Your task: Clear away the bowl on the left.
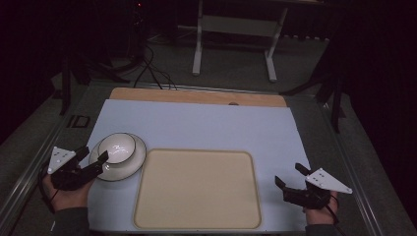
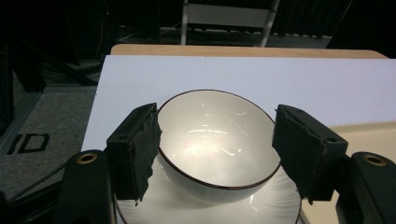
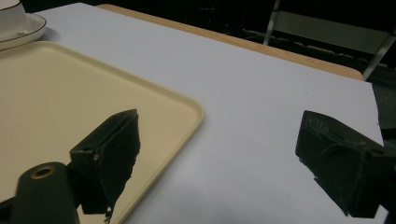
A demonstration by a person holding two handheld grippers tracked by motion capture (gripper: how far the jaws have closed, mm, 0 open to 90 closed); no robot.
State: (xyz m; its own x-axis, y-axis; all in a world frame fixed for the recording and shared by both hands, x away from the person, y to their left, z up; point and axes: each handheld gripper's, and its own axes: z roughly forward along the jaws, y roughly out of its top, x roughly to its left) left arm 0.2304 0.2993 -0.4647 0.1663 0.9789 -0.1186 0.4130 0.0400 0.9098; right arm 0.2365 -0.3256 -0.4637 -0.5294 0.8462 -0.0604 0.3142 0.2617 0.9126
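- High view: a white bowl (image 1: 118, 148) sits on a plate (image 1: 129, 166) at the left of the pale blue surface (image 1: 206, 128), just beside the far-left corner of an empty cream tray (image 1: 196, 189). Left tool (image 1: 94, 159) is spread, its jaws either side of the bowl's near-left rim; the hand (image 1: 69, 195) holds it low, pointing forward and right. Right tool (image 1: 291, 180) is also spread, hovering right of the tray, well apart from the dishes, pointing left.
- Left gripper view: bowl (image 2: 215, 140) centred between the spread jaws, tilted on the plate (image 2: 275, 205). Whether the pads touch the rim, I cannot tell. Judgement: a grasp on the bowl is being lined up; the next move calls for closing evenly on the rim without skidding it off the plate.
- Right gripper view: jaws wide apart, holding nothing, over the tray's (image 3: 60, 93) right edge and bare surface (image 3: 252, 102); plate edge (image 3: 28, 30) far off.
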